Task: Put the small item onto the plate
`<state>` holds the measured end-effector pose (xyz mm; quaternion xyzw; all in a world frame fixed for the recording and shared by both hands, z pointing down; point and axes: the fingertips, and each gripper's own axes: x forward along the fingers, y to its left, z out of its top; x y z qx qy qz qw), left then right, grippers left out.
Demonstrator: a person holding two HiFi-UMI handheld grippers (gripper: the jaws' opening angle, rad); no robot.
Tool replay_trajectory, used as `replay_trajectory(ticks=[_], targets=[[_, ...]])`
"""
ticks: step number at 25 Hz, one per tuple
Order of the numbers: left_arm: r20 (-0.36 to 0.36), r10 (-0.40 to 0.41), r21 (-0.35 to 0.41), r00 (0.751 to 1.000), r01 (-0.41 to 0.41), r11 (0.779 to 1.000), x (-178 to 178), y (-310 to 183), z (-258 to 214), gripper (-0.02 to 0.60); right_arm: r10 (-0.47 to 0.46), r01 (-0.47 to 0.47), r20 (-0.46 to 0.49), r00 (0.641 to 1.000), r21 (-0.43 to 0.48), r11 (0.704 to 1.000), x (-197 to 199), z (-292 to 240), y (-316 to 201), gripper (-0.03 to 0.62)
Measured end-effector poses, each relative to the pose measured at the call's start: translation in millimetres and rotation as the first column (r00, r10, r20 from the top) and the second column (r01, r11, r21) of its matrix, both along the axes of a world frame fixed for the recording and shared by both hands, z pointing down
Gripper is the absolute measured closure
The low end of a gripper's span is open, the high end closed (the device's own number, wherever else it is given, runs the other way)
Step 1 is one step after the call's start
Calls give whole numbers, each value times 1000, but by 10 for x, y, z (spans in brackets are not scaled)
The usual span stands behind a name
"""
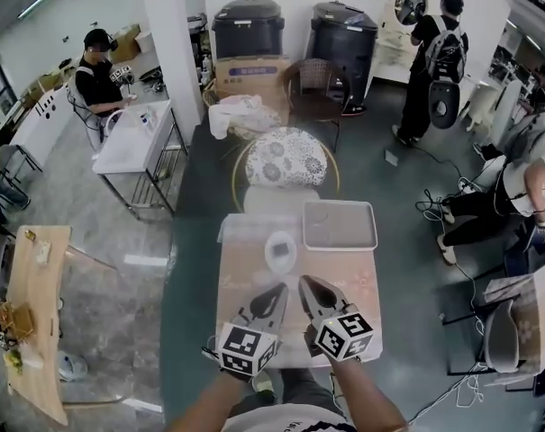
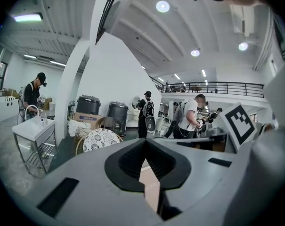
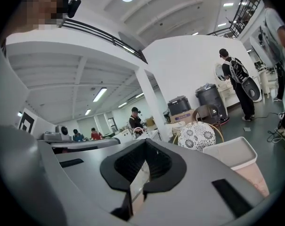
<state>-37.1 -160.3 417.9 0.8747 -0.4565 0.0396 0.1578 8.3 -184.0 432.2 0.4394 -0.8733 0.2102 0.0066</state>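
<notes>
Plate (image 1: 280, 248) lies pale just beyond the tips of both grippers. The left gripper (image 1: 279, 288) has its jaws pressed together on nothing, and the right gripper (image 1: 304, 283) is closed and empty too. Both hover over the table (image 1: 245, 273) on the plate's near side. A grey tray (image 1: 340, 225) sits beside the plate's far right. The small item cannot be made out.
</notes>
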Motion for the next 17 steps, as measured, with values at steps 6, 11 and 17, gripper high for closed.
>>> replay_trajectory(ticks=[6,11,17], targets=[[-11,-10,46,1000,10,999,-124,268,-256,575,-16,17,-7,1000,56,998,-129,-287,302,580],[-13,-12,71,1000,13,997,-188,439,-382,575,-17,18,-17,1000,82,996,-177,-427,496,580],[-13,-18,89,1000,19,996,-333,610,-442,575,-20,23,-27,999,93,995,-311,-467,704,580]])
